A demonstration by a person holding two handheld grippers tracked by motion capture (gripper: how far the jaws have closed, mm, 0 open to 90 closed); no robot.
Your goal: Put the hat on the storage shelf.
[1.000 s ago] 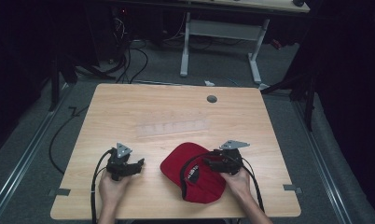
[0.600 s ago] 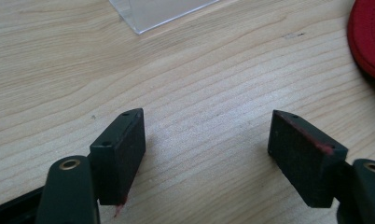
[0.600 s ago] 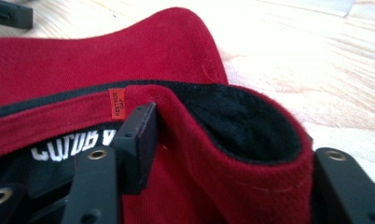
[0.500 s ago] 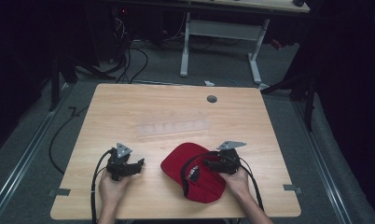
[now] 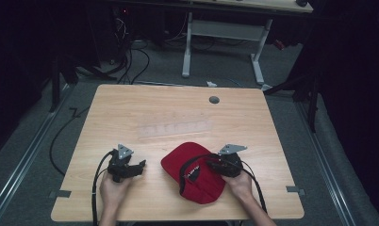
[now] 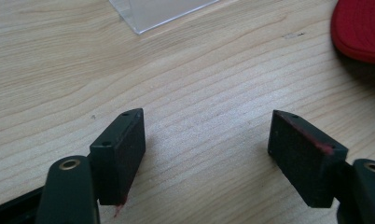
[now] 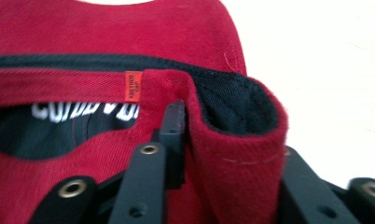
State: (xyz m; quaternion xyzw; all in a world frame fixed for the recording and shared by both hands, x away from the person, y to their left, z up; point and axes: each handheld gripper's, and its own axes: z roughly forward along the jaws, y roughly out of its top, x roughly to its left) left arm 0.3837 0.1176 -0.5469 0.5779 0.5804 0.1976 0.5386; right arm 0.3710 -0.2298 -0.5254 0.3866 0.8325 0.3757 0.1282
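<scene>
The red cap (image 5: pixel 193 172) lies upside down near the table's (image 5: pixel 131 108) near edge, right of centre. My right gripper (image 5: pixel 215 165) has its jaws pinched on a fold of the cap's rim (image 7: pixel 232 140) (sweatband side, black lining showing). My left gripper (image 5: pixel 136 167) rests well to the left, jaws wide apart and empty. The cloth looks soft and light, so I expect it to sag; the doubled rim is the firmest place to hold, I think.
</scene>
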